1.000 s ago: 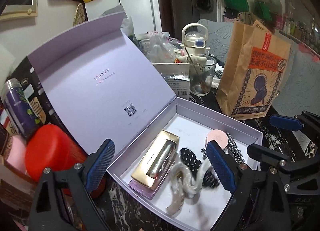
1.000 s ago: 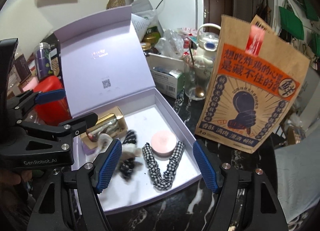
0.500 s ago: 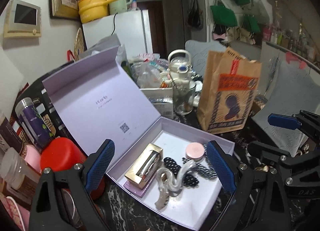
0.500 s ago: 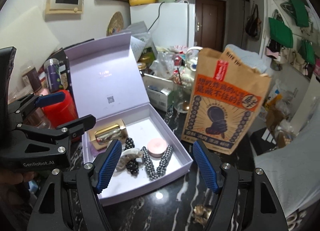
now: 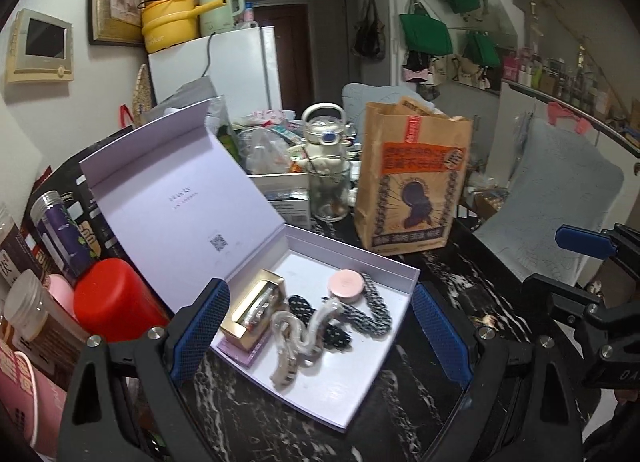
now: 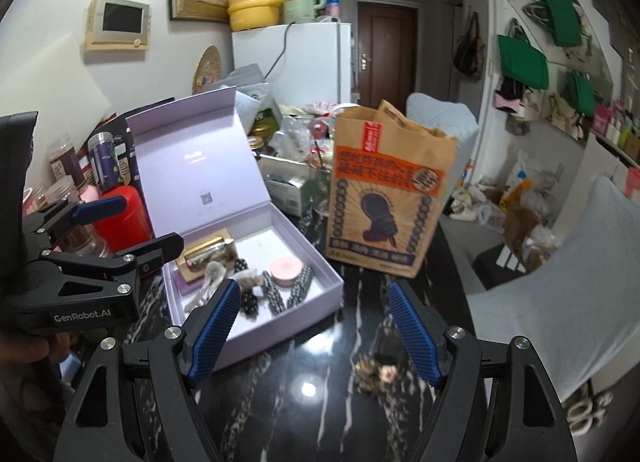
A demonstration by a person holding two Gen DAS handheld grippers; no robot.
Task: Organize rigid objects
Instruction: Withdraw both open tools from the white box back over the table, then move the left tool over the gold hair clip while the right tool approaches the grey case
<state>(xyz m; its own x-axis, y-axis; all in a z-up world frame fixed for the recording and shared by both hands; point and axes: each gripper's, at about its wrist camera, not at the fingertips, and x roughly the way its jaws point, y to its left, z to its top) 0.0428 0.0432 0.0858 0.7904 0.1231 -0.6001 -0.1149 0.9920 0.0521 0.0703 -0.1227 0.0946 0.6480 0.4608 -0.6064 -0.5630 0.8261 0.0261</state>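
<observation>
An open lilac box [image 5: 362, 390] [image 6: 256, 334] lies on the black marble table, lid upright. Inside are a gold case [image 5: 256, 308] [image 6: 206, 256], a clear hair claw [image 5: 298, 342] [image 6: 208, 288], a pink round tin [image 5: 346, 282] [image 6: 285, 268], a polka-dot hair tie [image 5: 320, 322] and a checked scrunchie [image 5: 370, 310] [image 6: 280, 298]. My left gripper [image 5: 320, 336] is open and empty, above the box's near side. My right gripper [image 6: 314, 336] is open and empty, above the table right of the box. A small brown floral clip [image 6: 374, 372] lies on the table between its fingers.
A brown paper bag [image 5: 410, 178] [image 6: 386, 190] stands right of the box. A red canister [image 5: 114, 302], jars and a purple can [image 5: 60, 234] crowd the left. A glass [image 5: 330, 194] and small boxes stand behind. A grey chair [image 6: 560, 262] is at the right.
Both grippers have pulled up and back from the box, which now looks smaller. The right gripper has also shifted right, over bare table and the floral clip. Both stayed open.
</observation>
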